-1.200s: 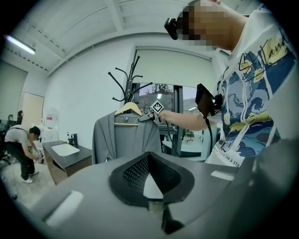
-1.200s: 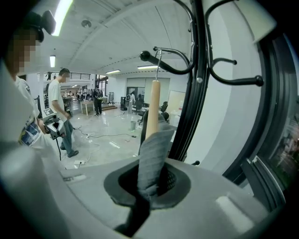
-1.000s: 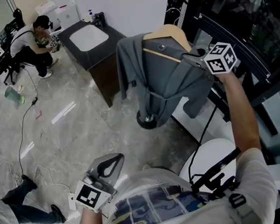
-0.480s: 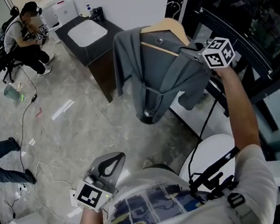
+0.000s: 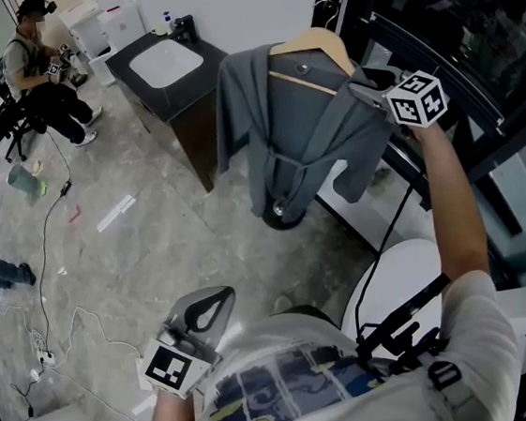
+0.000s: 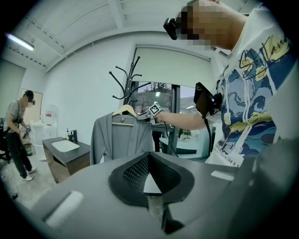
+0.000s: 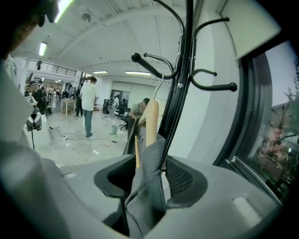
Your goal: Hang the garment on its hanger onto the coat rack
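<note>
Release step: right hand-held gripper (image 5: pixel 368 97) opening, jacket (image 5: pixel 297 135) shoulder between jaws; hanger (image 5: pixel 318 44) looks hooked on coat rack (image 7: pixel 188 46), 12 o'clock. Next: back out clear.

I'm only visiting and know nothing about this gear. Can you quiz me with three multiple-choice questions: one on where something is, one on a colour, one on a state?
1. Where is the garment?
A) on a hanger at the coat rack
B) on the floor
C) in the sink

2. Its colour?
A) red
B) grey
C) yellow

3. The left claw is:
A) shut and empty
B) clamped on the hanger
C) wide open

1 A: it drapes the wooden hanger by the rack.
2 B: grey in every view.
3 A: its jaws meet with nothing between.
</note>
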`<state>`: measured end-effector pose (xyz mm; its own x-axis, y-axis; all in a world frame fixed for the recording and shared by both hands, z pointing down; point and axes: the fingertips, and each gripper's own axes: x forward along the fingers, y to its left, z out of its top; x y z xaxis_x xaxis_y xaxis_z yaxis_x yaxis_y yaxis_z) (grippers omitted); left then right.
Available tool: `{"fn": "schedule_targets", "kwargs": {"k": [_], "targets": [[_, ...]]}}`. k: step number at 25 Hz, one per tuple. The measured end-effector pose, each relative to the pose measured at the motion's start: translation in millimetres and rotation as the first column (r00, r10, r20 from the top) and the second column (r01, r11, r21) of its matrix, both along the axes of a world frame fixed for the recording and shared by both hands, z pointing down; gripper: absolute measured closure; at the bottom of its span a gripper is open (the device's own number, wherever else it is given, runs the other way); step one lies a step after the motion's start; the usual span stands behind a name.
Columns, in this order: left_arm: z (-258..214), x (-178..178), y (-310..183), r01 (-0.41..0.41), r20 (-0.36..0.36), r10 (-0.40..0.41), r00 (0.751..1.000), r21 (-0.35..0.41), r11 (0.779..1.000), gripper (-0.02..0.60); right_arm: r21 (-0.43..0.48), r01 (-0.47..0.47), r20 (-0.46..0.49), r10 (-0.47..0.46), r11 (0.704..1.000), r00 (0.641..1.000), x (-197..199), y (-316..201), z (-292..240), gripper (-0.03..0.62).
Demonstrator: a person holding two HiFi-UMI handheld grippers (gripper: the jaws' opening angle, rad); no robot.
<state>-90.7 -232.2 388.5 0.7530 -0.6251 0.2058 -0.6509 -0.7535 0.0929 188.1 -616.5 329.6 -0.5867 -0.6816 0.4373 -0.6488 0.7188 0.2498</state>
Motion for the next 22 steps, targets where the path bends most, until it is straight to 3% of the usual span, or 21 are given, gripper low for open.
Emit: {"fn": "schedule_targets", "kwargs": {"k": [7, 10, 14, 22], "targets": [[2, -20, 37, -0.057, -0.013, 0.057, 0.998, 0.001, 0.998, 0.580, 0.137, -0.130, 0.001, 0.131, 0.982, 0.991, 7, 78, -19, 0.406], [4, -24, 54, -0.093, -0.025, 0.093, 0.995, -0.003, 0.996, 0.580, 0.122, -0.156, 0.053, 0.151, 0.980, 0.987, -7, 136, -12, 0.456], [6, -35, 77, -0.133, -0.031, 0.132, 0.991, -0.010, 0.991, 0.580, 0.124, -0.161, 0.097, 0.150, 0.979, 0.984, -41, 220, 3, 0.591], [14, -43, 131, -0.219, -0.041, 0.218, 0.975, -0.019, 0.976, 0.580, 0.078, -0.186, 0.201, 0.168, 0.979, 0.965, -96, 369, 45, 0.591]]}}
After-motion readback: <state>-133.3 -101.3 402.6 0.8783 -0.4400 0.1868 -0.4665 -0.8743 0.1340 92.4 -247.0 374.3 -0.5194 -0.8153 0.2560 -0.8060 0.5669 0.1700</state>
